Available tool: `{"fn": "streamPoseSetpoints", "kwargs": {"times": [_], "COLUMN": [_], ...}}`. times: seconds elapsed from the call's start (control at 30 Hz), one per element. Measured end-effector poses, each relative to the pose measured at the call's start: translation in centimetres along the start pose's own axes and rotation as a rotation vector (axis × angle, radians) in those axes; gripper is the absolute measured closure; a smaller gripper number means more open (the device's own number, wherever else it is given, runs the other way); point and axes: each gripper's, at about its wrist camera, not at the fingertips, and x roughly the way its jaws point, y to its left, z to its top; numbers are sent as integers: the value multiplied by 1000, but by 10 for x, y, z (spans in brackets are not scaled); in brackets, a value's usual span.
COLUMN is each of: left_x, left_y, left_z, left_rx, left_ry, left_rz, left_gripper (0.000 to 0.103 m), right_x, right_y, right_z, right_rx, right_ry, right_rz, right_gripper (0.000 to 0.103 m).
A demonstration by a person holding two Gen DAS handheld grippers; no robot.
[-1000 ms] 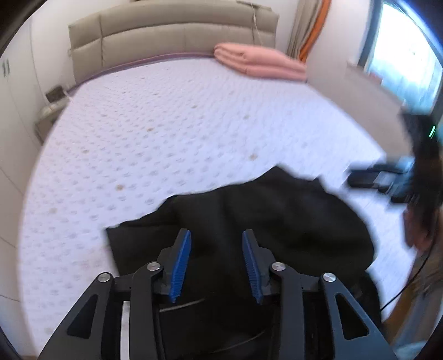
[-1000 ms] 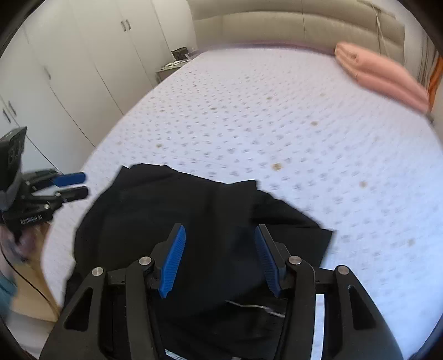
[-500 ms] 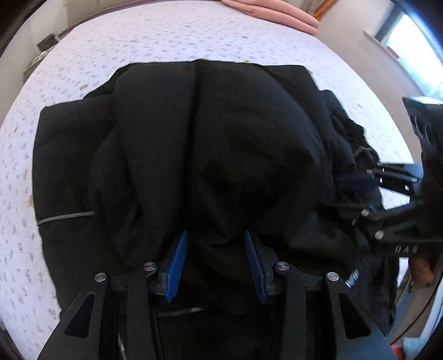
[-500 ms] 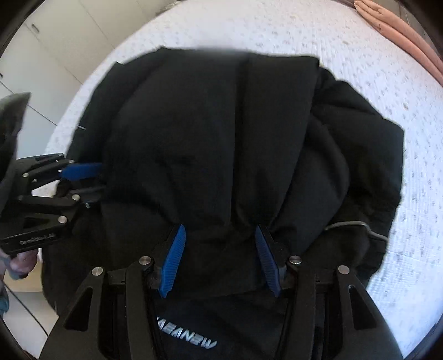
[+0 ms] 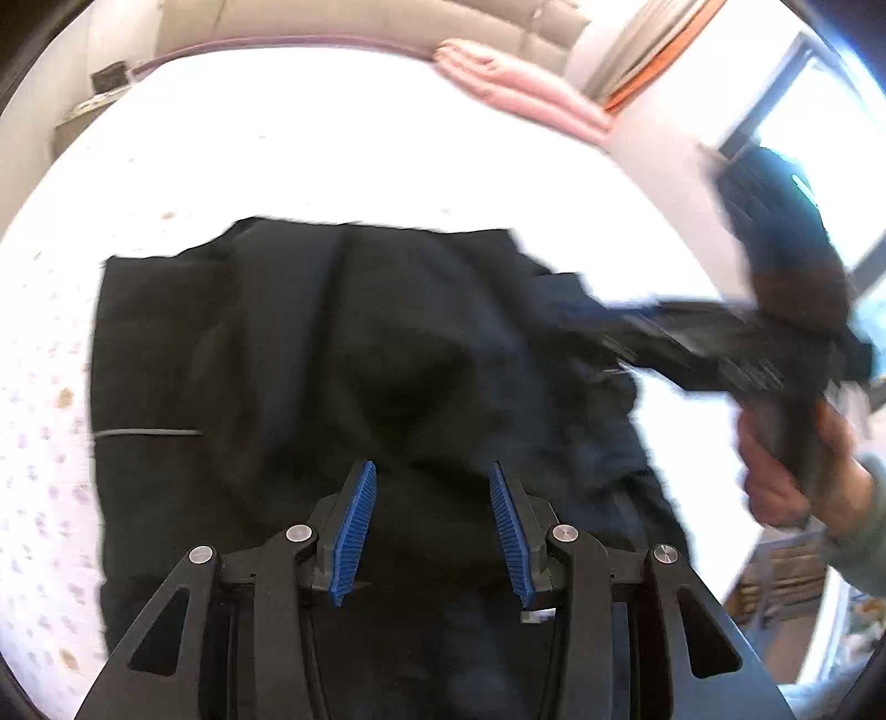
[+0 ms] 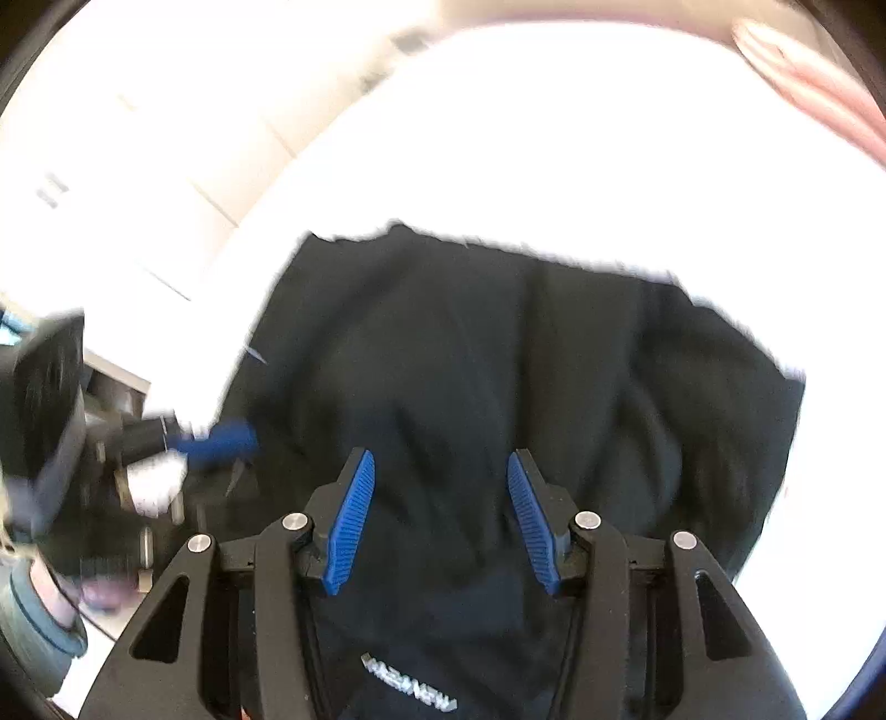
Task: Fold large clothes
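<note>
A large black garment lies crumpled on the white bed, with a grey stripe at its left edge; it also fills the right wrist view, white lettering near the bottom. My left gripper is open and empty just above the garment's near part. My right gripper is open and empty over the near middle of the garment. The right gripper shows blurred at the garment's right edge in the left wrist view; the left gripper shows at the left in the right wrist view.
The white dotted mattress extends far beyond the garment. A folded pink blanket lies at the far right by the beige headboard. White wardrobe doors stand left of the bed. A window is at right.
Both grippers pulled back and up from the garment after dipping close over it; more bed shows now. Both stay open. The views are motion-blurred.
</note>
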Motion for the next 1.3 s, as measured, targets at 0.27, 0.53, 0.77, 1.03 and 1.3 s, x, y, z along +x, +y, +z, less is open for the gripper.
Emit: {"fn": "streamPoseSetpoints", "kwargs": {"times": [0.27, 0.53, 0.77, 1.03, 1.3], "left_x": [73, 60, 18, 1, -9], "left_y": [3, 25, 20, 12, 29], "left_z": [-41, -39, -34, -42, -67], "left_rx": [-62, -136, -95, -53, 1], "left_ry": [78, 52, 31, 18, 68], "left_rz": [74, 44, 64, 75, 64], "left_gripper": [58, 59, 59, 59, 59], "right_x": [110, 117, 52, 5, -25], "right_y": [14, 5, -5, -11, -16], "right_z": [20, 8, -25, -87, -142], "right_rx": [-186, -168, -128, 11, 197], "right_ry": [190, 179, 101, 101, 63], "right_rz": [-36, -1, 53, 6, -95], "right_gripper": [49, 49, 49, 49, 49]}}
